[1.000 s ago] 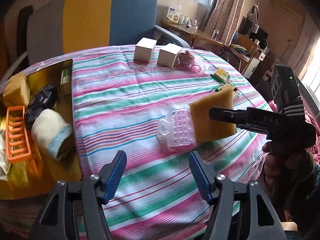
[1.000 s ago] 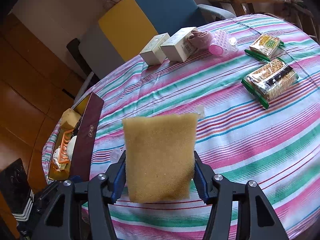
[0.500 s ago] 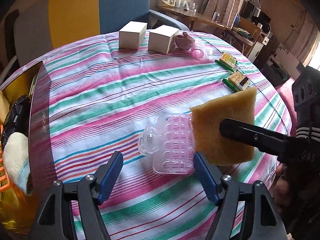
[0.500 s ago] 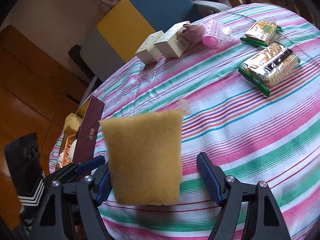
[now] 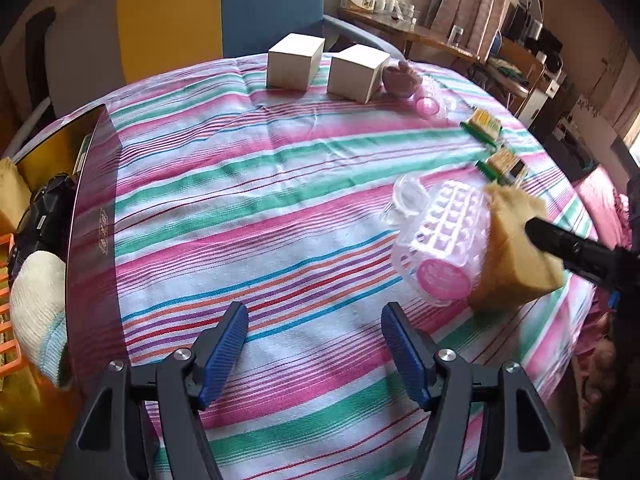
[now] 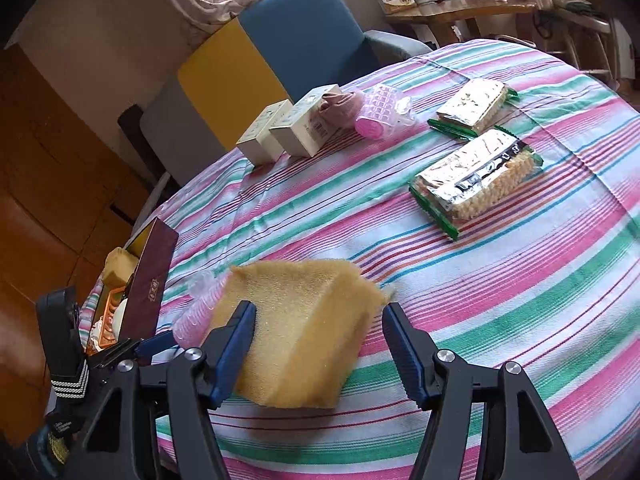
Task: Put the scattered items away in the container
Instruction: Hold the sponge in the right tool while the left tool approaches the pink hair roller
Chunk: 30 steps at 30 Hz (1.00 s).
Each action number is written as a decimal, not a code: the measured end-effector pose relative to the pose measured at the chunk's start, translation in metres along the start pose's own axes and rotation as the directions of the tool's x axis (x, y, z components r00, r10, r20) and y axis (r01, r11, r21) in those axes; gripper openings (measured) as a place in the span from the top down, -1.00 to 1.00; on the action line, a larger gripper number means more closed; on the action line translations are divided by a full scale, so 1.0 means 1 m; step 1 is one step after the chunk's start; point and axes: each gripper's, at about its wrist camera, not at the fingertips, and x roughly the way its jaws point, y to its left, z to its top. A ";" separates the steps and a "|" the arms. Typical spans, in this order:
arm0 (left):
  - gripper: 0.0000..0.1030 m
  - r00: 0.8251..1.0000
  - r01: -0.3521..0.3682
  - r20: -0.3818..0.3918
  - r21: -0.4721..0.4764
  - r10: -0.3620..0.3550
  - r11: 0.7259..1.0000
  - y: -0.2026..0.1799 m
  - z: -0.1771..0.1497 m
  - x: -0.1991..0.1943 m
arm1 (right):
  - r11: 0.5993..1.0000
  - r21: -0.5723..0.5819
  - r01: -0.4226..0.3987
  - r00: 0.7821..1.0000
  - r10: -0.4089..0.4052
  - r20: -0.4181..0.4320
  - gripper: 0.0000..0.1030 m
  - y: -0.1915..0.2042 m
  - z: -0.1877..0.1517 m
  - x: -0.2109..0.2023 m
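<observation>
You can't see most of the container: the left edge cuts it off in the left wrist view, and its dark wall hides its contents in the right wrist view. The sponge covers much of the clear pink-capped case behind it, which is blurred.

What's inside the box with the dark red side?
In the box you can see a white rolled cloth, an orange rack and something black. Its wall hides the bottom and whatever lies beneath them.
</observation>
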 end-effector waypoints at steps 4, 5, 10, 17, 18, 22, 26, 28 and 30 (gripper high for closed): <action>-0.41 0.991 0.098 0.092 0.028 -0.100 0.995 -0.012 0.009 -0.028 | 1.000 0.017 -0.010 1.000 0.010 -0.002 -0.37 -0.005 -0.003 0.000; -0.43 0.989 0.109 0.091 0.044 -0.113 0.993 -0.015 0.012 -0.029 | 1.000 0.026 -0.013 1.000 0.013 -0.003 -0.38 -0.006 -0.003 0.001; -0.49 0.982 0.189 0.008 0.036 -0.190 0.981 -0.016 0.022 -0.013 | 0.999 0.035 -0.013 1.000 0.013 -0.001 -0.44 -0.008 -0.002 0.002; -0.54 0.972 0.233 0.034 -0.142 -0.231 0.962 0.002 0.025 -0.005 | 0.999 0.049 -0.024 1.000 0.024 0.002 -0.51 -0.012 -0.002 0.004; -0.54 0.981 0.196 0.022 -0.182 -0.195 0.964 0.009 0.026 0.000 | 0.999 0.047 -0.025 1.000 0.025 0.003 -0.52 -0.012 -0.002 0.005; -0.51 0.996 0.080 -0.021 -0.271 -0.089 0.959 0.032 0.022 0.014 | 0.999 0.045 -0.030 1.000 0.030 0.005 -0.54 -0.014 -0.002 0.005; -0.50 0.999 0.048 0.002 -0.251 -0.049 0.967 0.034 0.022 0.009 | 0.999 0.036 -0.033 0.999 0.033 0.010 -0.56 -0.015 -0.002 0.006; -0.49 0.999 0.035 0.010 -0.244 -0.033 0.969 0.033 0.022 0.005 | 0.999 0.036 -0.034 0.999 0.033 0.012 -0.57 -0.015 -0.002 0.007; -0.49 1.000 0.019 0.017 -0.233 -0.016 0.972 0.030 0.022 0.002 | 0.999 0.035 -0.033 0.999 0.033 0.013 -0.59 -0.014 -0.002 0.007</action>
